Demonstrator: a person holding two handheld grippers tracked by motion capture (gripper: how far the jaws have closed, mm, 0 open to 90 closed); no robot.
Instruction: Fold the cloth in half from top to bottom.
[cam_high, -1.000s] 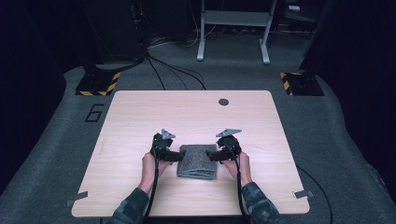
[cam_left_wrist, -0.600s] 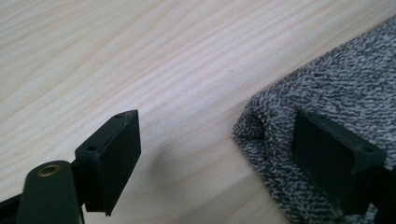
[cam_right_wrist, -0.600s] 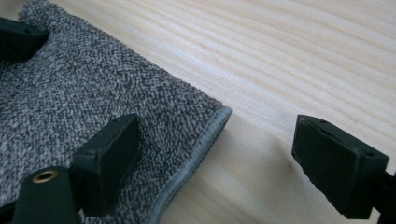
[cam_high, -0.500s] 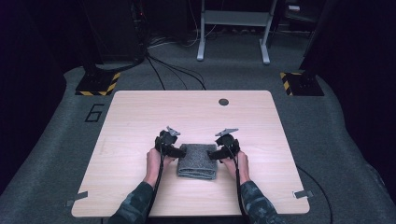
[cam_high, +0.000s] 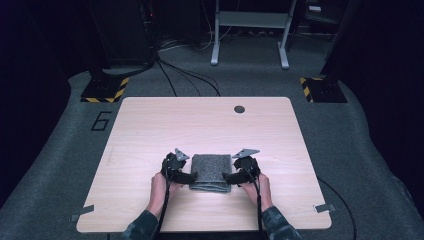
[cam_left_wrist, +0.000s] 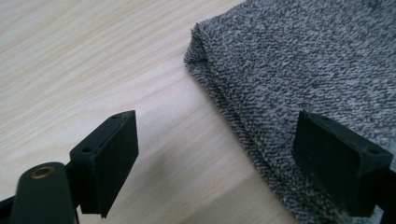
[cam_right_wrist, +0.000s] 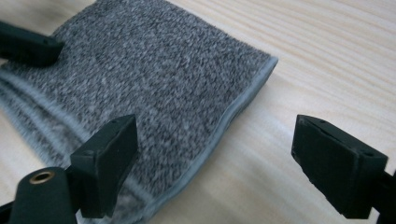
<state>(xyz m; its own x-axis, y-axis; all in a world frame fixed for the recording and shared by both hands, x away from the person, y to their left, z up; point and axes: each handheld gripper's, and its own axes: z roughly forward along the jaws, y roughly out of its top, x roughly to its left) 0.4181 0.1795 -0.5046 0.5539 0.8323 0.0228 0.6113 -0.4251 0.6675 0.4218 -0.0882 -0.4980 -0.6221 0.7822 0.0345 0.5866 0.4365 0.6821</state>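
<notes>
The left gripper (cam_high: 192, 176) sits at the left edge of a folded grey towel (cam_high: 212, 171), its jaws spread wide with nothing pinched between them. In the left gripper view (cam_left_wrist: 233, 163) one black jaw hangs over bare wood and the other over the towel's speckled top, so the towel's folded edge runs through the gap without being pressed. The stacked layers of the fold show along that edge, and a rounded corner of the towel (cam_left_wrist: 299, 79) points toward the far part of that view.

The right gripper (cam_high: 227, 176) mirrors it at the towel's right edge, jaws likewise wide apart and holding nothing. In the right gripper view (cam_right_wrist: 217, 161) one jaw stands over the knit surface and the other over the wood, with the towel's light grey hemmed border running between them. A black jaw tip of the other gripper rests at the towel's far side, at the upper left of that view.

From the high view, the person's hands come in from the near edge, each behind its gripper, sleeves just showing. The towel (cam_right_wrist: 154, 79) lies flat, a compact rectangle, on the near middle of a light wooden table (cam_high: 200, 125). A small dark round grommet (cam_high: 239, 109) sits near the table's far edge, well apart from the towel. Beyond the table are grey carpet, trailing cables and yellow-black striped stand bases (cam_high: 105, 90).
</notes>
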